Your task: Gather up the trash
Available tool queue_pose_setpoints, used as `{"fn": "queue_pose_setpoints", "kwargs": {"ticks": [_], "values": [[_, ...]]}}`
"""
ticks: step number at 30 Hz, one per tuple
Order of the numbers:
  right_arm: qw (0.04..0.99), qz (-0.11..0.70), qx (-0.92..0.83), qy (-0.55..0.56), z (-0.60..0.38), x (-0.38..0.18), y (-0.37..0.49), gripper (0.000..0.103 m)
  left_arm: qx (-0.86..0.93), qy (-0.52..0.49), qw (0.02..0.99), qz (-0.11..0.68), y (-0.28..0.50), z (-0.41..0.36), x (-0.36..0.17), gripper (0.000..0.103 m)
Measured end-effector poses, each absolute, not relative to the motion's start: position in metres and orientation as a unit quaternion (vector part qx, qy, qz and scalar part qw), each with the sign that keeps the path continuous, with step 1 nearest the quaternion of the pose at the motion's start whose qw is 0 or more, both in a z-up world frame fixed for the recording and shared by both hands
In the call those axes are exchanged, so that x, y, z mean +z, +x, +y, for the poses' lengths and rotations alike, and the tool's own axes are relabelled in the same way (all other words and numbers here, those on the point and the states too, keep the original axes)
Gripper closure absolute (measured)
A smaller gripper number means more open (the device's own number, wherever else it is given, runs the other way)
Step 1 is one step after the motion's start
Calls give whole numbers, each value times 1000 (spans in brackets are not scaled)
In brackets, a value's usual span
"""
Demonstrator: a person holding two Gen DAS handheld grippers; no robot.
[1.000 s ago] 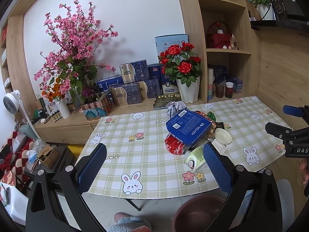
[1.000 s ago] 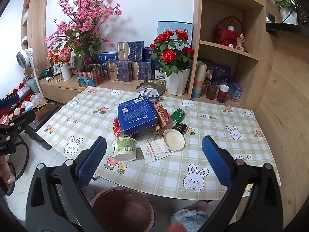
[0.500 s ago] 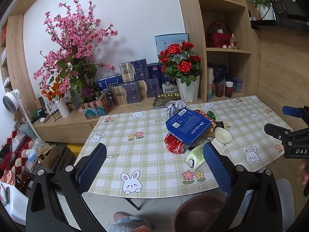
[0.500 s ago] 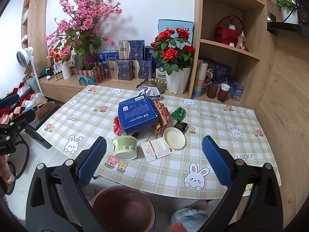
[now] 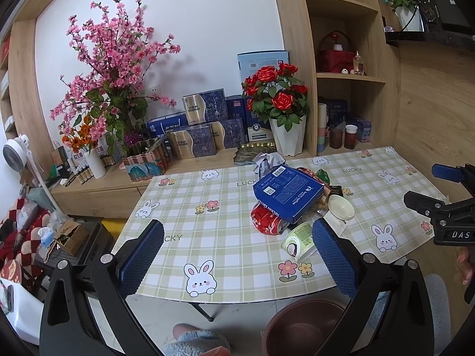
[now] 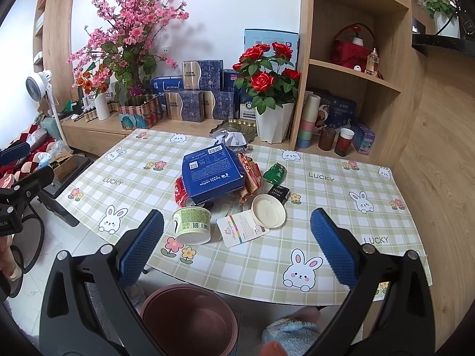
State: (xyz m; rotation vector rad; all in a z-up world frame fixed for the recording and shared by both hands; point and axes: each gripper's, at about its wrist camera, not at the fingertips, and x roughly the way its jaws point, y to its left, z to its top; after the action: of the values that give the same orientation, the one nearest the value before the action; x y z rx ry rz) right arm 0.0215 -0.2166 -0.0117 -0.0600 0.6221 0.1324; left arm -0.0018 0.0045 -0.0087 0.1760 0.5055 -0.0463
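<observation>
At table's near edge: bin (image 6: 190, 317) stood below, 6 o'clock.
Blue box (image 6: 212, 172): long axis ran 10-to-4 o'clock.
Left gripper (image 5: 237, 255): spread, empty.
Right gripper (image 6: 236, 246): spread, empty.

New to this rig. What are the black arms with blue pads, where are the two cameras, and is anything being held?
There is no robot here: a person carries a hand-held gripper in each hand, and each has a wide-angle camera looking forward along its two fingers.

In the left view, the blue-padded fingers belong to the left hand-held gripper; the other one shows at that picture's right edge. The right view looks past the right hand-held gripper.

Both are open and hold nothing.

On the checked table lies a pile of trash: a blue box resting on a red can, a green cup, a white lid, a card and wrappers. A brown bin stands on the floor in front of the table.
</observation>
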Motion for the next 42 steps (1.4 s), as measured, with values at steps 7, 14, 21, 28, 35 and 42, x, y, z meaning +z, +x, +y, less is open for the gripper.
{"fn": "queue_pose_setpoints", "kwargs": {"ticks": [7, 14, 21, 28, 35, 42], "values": [[949, 306, 65, -30, -216, -12, 22, 6, -22, 87, 964, 250, -1, 5, -8, 5], [949, 308, 64, -31, -217, -15, 20, 6, -25, 85, 964, 252, -1, 5, -13, 5], [948, 312, 59, -30, -218, -25, 21, 6, -20, 110, 965, 238, -2, 0, -22, 5], [944, 324, 51, -28, -223, -40, 32, 6, -31, 90, 959, 268, 16, 8, -38, 5], [939, 339, 59, 21, -239, -64, 48, 6, -64, 34, 946, 317, 42, 17, -70, 5], [924, 374, 74, 24, -246, -100, 72, 6, -94, 5, 923, 373, 81, -2, -114, 5]]}}
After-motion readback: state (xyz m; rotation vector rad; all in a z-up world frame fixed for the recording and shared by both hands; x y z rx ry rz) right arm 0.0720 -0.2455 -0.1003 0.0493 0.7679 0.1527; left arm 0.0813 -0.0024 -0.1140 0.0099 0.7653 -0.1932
